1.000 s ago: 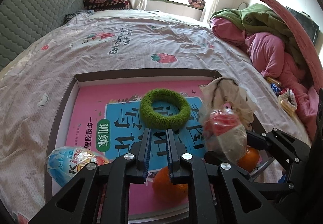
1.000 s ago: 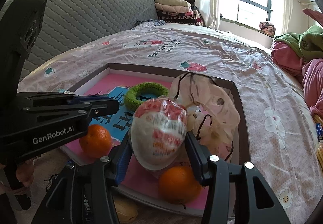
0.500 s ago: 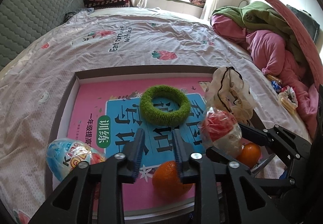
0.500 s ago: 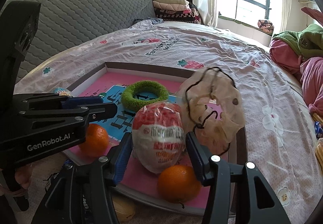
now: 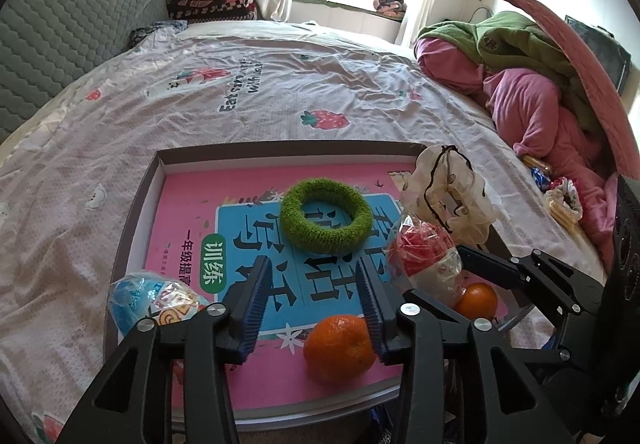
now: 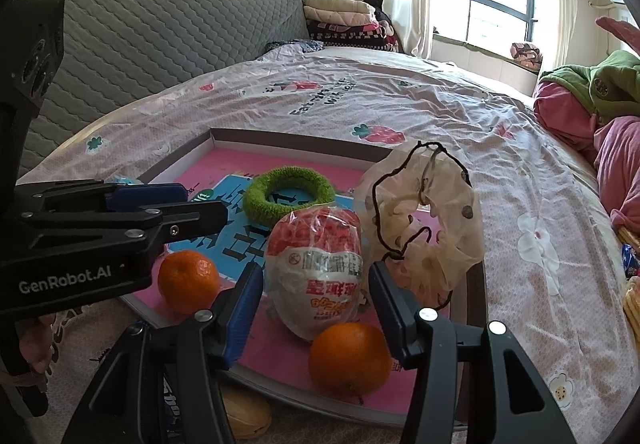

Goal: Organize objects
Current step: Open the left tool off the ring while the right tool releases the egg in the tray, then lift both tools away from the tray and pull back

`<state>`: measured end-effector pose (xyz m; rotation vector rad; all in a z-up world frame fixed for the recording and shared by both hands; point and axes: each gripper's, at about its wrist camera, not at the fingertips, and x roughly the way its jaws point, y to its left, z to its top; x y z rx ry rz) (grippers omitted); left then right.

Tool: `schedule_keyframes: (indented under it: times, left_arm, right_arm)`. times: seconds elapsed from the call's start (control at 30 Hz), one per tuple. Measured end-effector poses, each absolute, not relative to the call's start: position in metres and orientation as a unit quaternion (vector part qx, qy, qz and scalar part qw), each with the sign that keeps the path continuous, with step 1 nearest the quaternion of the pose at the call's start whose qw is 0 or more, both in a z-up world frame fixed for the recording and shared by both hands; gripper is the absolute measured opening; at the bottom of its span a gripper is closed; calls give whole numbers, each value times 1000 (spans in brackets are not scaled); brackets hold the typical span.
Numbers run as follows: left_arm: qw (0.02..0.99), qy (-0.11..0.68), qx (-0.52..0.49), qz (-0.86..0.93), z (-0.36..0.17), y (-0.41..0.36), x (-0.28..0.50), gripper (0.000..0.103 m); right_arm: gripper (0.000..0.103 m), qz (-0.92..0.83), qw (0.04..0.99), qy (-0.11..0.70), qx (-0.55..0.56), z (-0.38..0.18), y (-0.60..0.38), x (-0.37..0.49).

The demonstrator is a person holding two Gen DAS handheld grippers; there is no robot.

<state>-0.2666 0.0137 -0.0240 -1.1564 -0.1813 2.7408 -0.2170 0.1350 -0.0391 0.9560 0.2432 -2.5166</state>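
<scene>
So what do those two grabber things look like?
Each hand-held gripper is black, built of angular arms with triangle cutouts and shiny silver bolt heads. The fingers have ridged blue pads inside. The left hand-held gripper carries white lettering, GenRobot.AI, on its side, seen from the right wrist view. The right hand-held gripper looks the same.

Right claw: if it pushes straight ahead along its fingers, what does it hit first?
Most likely the red-and-white wrapped egg, standing between the right claw's fingers on the pink tray. The pads don't appear to press it. The orange sits lower and nearer; depth is unclear.
</scene>
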Motion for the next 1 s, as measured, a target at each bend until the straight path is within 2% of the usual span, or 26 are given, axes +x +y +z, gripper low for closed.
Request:
schedule_keyframes:
  times: [0.4, 0.63, 0.7, 1.0]
  left_arm:
    - [77, -68, -386, 917, -20, 10, -257, 48]
    - [72, -73, -385, 917, -17, 7, -251, 49]
    - [71, -75, -384, 917, -16, 6, -249, 55]
    - [66, -72, -382, 919, -10, 6, -241, 61]
  right_arm:
    - [55, -912, 219, 87, 336, -34, 135, -214]
    - [60, -914, 221, 80, 330, -30, 137, -212]
    - [60, -915, 222, 80, 327, -29, 138, -212]
    - [61, -920, 220, 79, 314, -24, 140, -208]
